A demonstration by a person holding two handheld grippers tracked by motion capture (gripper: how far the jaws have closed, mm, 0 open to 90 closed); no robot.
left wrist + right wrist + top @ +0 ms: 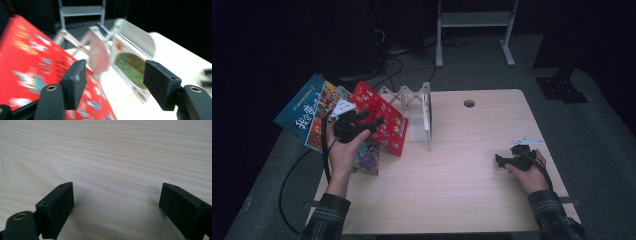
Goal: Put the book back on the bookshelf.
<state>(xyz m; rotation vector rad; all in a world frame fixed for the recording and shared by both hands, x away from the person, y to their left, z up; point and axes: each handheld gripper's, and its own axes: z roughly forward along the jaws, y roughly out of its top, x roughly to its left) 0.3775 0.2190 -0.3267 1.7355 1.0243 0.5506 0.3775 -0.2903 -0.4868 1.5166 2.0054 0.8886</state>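
Your left gripper (371, 121) stood wide, empty, over the red book (382, 119), which lay tilted, long axis toward the rack (427, 112); your right gripper (507, 161) gaped wide over the table (452, 175).

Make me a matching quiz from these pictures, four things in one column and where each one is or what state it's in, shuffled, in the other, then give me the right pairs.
Things:
1. red book
2. blue book
3. left gripper
4. right gripper

Places or states:
A. jaws open over bare wood of the table, nothing between them
B. sticks out past the table's left edge
C. leans tilted beside the white folding book rack
D. jaws open in front of the red cover, gripping nothing

Pairs: 1-C, 2-B, 3-D, 4-A
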